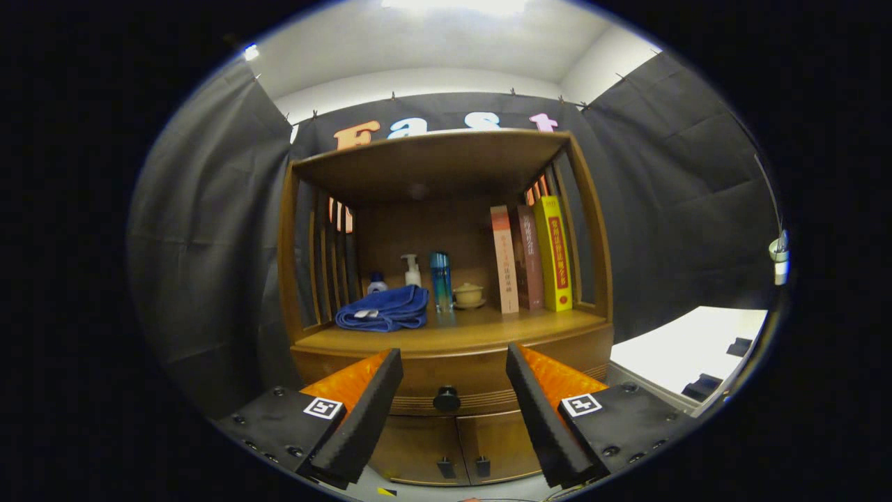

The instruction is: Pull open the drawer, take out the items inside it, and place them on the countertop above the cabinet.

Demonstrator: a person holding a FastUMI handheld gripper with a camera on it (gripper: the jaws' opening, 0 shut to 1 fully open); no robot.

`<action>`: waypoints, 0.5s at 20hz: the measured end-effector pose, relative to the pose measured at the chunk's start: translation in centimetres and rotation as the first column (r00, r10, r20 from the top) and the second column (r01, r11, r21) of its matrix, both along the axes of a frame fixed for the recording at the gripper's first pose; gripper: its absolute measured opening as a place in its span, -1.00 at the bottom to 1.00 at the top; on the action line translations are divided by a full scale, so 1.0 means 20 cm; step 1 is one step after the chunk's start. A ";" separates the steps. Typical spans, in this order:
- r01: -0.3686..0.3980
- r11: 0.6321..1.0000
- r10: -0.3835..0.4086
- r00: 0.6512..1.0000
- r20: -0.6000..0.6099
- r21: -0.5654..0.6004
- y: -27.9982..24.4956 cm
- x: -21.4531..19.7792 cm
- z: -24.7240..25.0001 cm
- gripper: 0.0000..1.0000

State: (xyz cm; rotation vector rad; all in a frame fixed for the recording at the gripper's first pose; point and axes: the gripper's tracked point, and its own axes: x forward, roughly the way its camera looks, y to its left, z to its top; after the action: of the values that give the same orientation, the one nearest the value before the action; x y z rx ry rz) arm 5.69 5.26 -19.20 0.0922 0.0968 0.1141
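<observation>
A wooden cabinet (446, 335) stands against the black cloth wall of a booth, seen from a gripper (454, 404) held in front of it. The gripper's two fingers (362, 411) are spread wide apart and hold nothing; each has a black ribbed pad and an orange side. Between the fingers and just beyond them sits the drawer (453, 380), fully closed, with a round black knob (447, 399) at the middle of its front, clear of both fingers. Below the drawer are two small cabinet doors (453, 446), closed, with dark handles near where they meet. Above the drawer runs the counter (453, 333), its curved front edge bare along its whole width. Farther back, toward the counter's left rear corner, lies a folded blue towel (383, 309), with a small bottle (377, 283) and a white pump bottle (412, 270) behind it. Near the middle rear stand a tall blue bottle (440, 280) and a small lidded cup (468, 294). Three upright books (531, 258) stand at the right rear corner. A shelf board (432, 157) roofs the counter space. To the cabinet's right is a white table (686, 348).
</observation>
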 end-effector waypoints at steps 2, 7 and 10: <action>-0.032 0.999 0.032 0.999 -0.012 -0.011 0.08 0.06 -0.14 0.95; -0.068 0.996 0.061 0.994 -0.092 -0.066 0.17 0.23 -0.53 0.94; -0.051 0.998 0.045 0.987 -0.155 -0.037 0.15 0.28 -0.68 0.94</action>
State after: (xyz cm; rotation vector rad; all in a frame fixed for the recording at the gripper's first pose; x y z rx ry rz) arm 11.32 8.32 -32.89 0.0574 0.2555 0.1533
